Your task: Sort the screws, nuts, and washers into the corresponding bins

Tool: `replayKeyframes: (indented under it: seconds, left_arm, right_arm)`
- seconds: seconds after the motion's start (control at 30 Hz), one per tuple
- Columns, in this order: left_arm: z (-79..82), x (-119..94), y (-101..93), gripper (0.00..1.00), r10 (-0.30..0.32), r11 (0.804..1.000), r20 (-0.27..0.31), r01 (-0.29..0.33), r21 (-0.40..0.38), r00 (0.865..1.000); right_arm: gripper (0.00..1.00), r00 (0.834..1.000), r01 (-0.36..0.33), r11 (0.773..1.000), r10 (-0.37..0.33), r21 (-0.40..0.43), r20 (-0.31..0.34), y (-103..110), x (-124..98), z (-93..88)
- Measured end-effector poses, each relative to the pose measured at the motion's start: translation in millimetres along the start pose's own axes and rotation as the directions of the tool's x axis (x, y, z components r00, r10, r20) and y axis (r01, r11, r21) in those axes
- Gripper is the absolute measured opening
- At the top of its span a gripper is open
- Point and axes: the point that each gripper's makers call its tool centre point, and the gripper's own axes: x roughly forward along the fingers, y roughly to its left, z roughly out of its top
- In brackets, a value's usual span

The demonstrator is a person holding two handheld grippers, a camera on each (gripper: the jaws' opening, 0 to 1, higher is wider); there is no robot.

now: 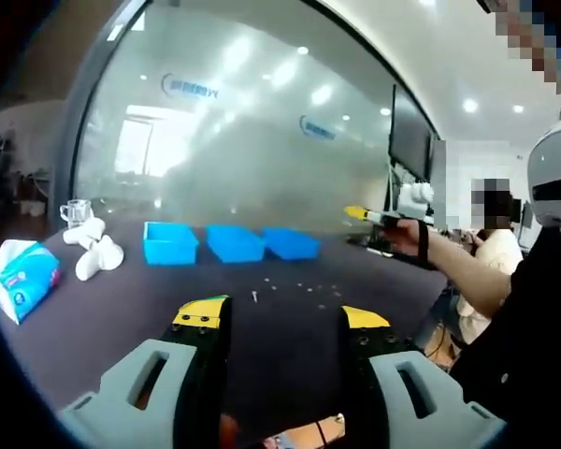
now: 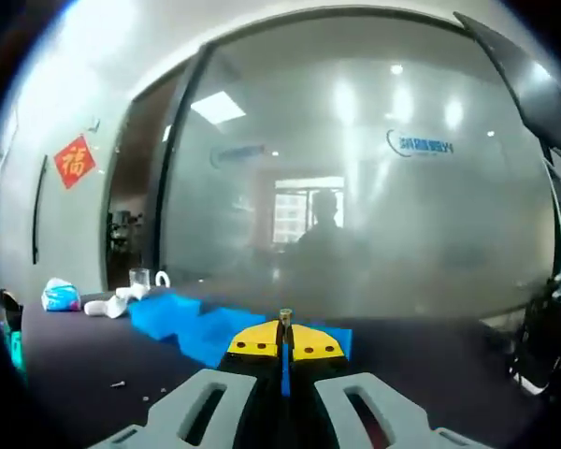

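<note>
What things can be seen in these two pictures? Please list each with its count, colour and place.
bins: three, blue, in a row at the far side of the dark table
small hardware: several scattered pieces, pale, on the table in front of the bins
screw: one, brownish, pinched upright between the right gripper's tips
tissue pack: one, blue and white, at the table's left edge
white objects: a small pile, left of the bins
glass cup: one, clear, behind the pile
left gripper: grey with yellow tips, jaws apart
right gripper: grey with yellow tips, closed on the screw
</note>
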Motion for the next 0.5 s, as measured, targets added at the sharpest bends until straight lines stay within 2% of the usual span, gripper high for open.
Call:
replayKeyframes:
  seconds: [0.2,0.33,0.4,0.5]
  left_arm:
    - [0.8,-3.6,3.8,0.44,0.016,1.0,0.006,-0.016,-0.005,1.0]
    - [0.4,-6.0,6.9,0.44,0.027,1.0,0.007,-0.027,-0.009,1.0]
    - [0.5,-7.1,8.6,0.44,0.033,0.999,0.008,-0.033,-0.009,0.999]
    - [1.1,-8.5,10.9,0.44,0.041,0.999,0.01,-0.041,-0.012,0.999]
  right_arm:
    - [0.0,0.999,-0.001,1.0,0.0,-0.029,-0.033,0.0,50.4,-0.5]
    - [0.0,0.998,0.002,0.999,-0.006,-0.048,-0.067,1.0,72.3,-5.5]
    - [0.0,0.997,0.012,0.998,-0.017,-0.067,-0.071,-8.8,91.4,-7.5]
    - [0.0,0.995,0.02,0.996,-0.029,-0.086,-0.099,-10.1,105.7,-13.6]
